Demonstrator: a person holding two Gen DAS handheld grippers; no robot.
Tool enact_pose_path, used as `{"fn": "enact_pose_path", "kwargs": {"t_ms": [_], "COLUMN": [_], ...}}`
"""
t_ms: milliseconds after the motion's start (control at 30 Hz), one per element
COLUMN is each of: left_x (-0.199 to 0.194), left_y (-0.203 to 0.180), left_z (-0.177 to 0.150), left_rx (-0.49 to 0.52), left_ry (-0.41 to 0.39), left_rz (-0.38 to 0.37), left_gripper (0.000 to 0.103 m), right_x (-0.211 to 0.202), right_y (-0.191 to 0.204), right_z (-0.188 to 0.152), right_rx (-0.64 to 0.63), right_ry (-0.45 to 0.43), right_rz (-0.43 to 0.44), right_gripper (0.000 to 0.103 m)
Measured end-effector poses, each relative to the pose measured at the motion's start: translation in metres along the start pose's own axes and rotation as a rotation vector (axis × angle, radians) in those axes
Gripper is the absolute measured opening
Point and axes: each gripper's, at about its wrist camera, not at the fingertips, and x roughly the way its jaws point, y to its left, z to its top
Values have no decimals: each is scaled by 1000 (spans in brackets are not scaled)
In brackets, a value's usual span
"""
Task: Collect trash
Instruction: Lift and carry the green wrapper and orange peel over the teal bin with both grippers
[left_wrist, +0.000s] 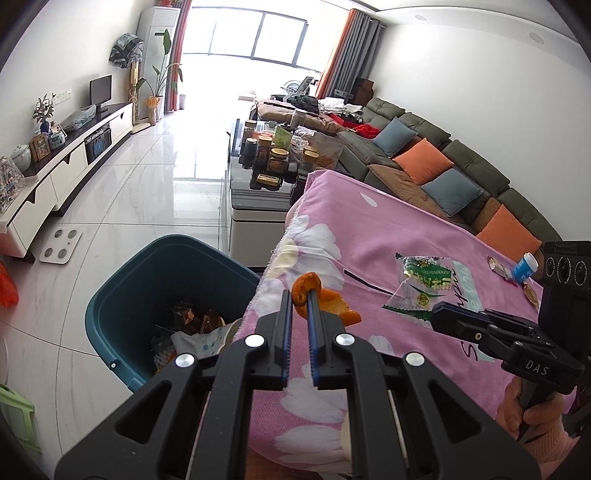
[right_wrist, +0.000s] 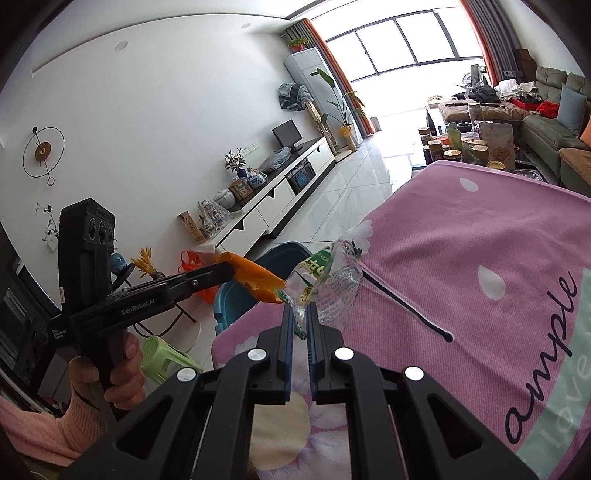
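Observation:
My left gripper (left_wrist: 299, 295) is shut on an orange peel (left_wrist: 308, 286) and holds it above the pink cloth's left edge, beside the blue trash bin (left_wrist: 122, 295). It also shows in the right wrist view (right_wrist: 229, 271) with the peel (right_wrist: 258, 282). My right gripper (right_wrist: 298, 310) is shut on a clear and green plastic wrapper (right_wrist: 327, 273), lifted above the cloth. In the left wrist view the right gripper (left_wrist: 439, 314) pinches the wrapper (left_wrist: 424, 280). The bin holds wrappers and paper.
A pink flowered cloth (left_wrist: 388, 229) covers the table. A blue-white small bottle (left_wrist: 524, 267) and small wrappers (left_wrist: 496, 266) lie at its far right. A coffee table with jars (left_wrist: 277, 158), a sofa (left_wrist: 461, 166), a green stool (right_wrist: 162, 356) and a TV cabinet (left_wrist: 74, 162) stand around.

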Motion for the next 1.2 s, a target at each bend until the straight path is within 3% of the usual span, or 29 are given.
{"fn": "enact_pose_path", "kwargs": {"t_ms": [1200], "left_x": [-12], "left_y": [38], "left_z": [0], "left_rx": [-73], "left_ry": [-27], "left_rz": [94], "left_gripper": [8], "right_x": [39], "right_y": [30], "right_z": [17], "right_rx": [-78], "right_ry": [68], "right_rz": [56], "right_gripper": [6]}}
